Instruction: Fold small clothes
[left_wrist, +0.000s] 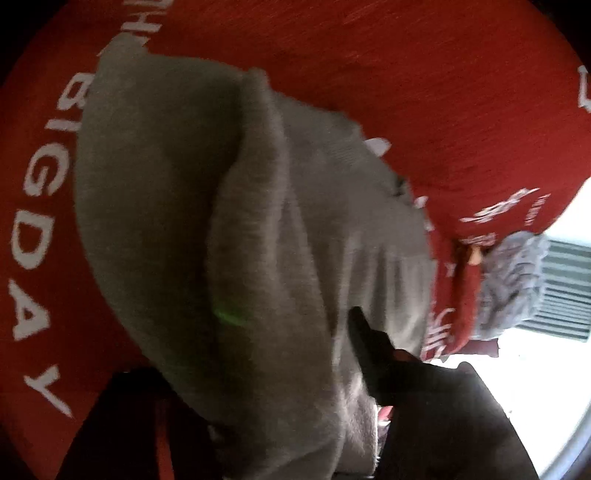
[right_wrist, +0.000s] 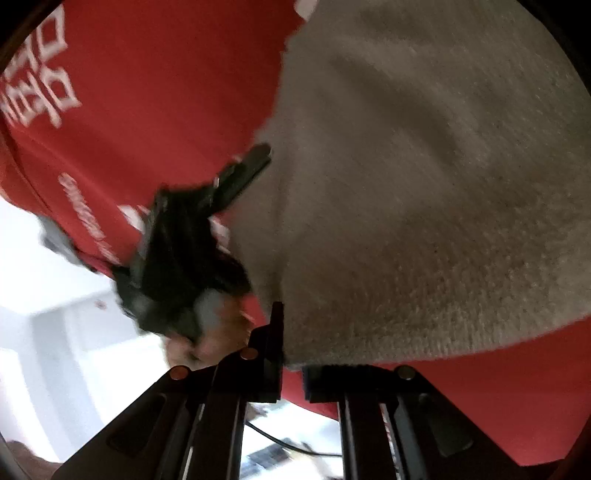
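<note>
Two grippers work one grey garment, which hangs over a red cloth that covers the work surface. From the right wrist camera, far left, the room is a bright white blur beyond the cloth's edge. White characters are printed on the red. Next comes the left gripper, blurred, a hand behind it, its tip right at the garment's ragged left edge. Whether it is pinching or spread, nobody can tell from here. The garment fills the right side, fuzzy and creased. At the bottom, the right gripper has its jaws pressed nearly together on the garment's lower corner. A dark cable trails below.

From the left wrist camera, white "BIG DAY" lettering curves down the red at left, the garment drapes through the middle in a thick fold, and at right a crumpled pale grey cloth sits beside a striped object against white glare.
</note>
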